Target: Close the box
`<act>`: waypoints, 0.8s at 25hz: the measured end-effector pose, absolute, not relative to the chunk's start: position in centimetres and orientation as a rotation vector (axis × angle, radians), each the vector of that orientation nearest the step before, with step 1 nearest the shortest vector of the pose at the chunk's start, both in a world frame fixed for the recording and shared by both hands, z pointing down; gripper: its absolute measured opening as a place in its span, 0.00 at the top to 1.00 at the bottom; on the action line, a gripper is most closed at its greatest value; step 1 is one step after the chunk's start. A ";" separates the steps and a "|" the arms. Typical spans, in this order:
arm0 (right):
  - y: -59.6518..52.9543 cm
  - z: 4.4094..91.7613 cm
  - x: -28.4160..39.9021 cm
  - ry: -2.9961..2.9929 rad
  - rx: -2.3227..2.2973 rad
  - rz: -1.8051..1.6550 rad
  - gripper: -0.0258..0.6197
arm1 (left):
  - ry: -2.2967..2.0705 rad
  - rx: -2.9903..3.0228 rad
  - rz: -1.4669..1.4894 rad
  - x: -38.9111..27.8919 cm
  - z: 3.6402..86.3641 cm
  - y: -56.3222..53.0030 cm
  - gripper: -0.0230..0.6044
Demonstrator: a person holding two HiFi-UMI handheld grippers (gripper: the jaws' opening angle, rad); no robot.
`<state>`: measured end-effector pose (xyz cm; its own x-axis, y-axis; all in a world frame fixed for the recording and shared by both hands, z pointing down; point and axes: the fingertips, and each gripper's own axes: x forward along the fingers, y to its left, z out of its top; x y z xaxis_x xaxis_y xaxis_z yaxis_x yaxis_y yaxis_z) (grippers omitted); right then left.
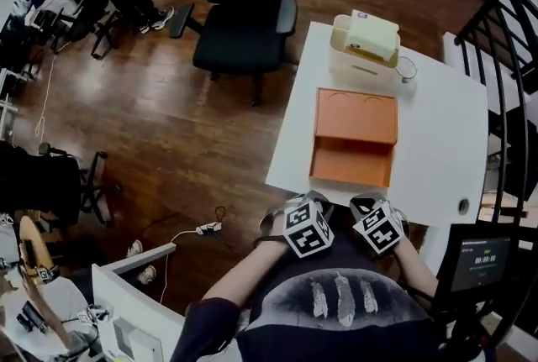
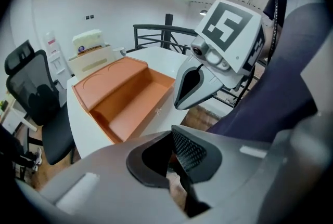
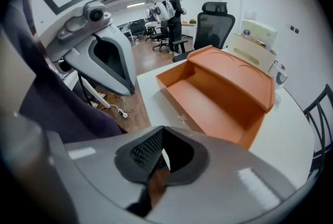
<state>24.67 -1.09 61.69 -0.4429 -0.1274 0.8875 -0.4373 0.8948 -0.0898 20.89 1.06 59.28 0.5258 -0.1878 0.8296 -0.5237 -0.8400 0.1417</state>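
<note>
Lying open, box [image 1: 354, 125] long axis runs away from person.

Bare surface [image 1: 437, 142] lies open on the person's side and to the right of the orange box [image 1: 354, 138], leaving free passage there. Just behind the box a cream bin [image 1: 353, 65] and a small round container [image 1: 407, 69] block the way. Left of it, only a narrow strip runs to the surface's edge.
</note>
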 end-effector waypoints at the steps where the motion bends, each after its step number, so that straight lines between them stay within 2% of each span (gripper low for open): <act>1: -1.2 62.3 24.4 -2.007 0.409 0.358 0.95 | -0.581 2.395 1.233 20.6 59.7 1.2 0.94; 7: -3.3 63.6 23.2 -1.966 0.400 0.276 0.95 | -0.585 2.390 1.290 18.6 61.1 -0.3 0.94; 13: -3.7 64.2 25.7 -1.940 0.321 0.222 0.95 | -0.578 2.340 1.333 21.6 61.7 -1.3 0.94; 20: -4.1 64.1 25.3 -1.955 0.286 0.234 0.95 | -0.601 2.280 1.344 21.6 62.3 -1.7 0.94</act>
<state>25.34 -4.11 64.12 -0.3774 -0.0909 0.9216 -0.3061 0.9515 -0.0315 21.58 -1.68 62.34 0.4381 -0.1500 0.8863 -0.5604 -0.8165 0.1388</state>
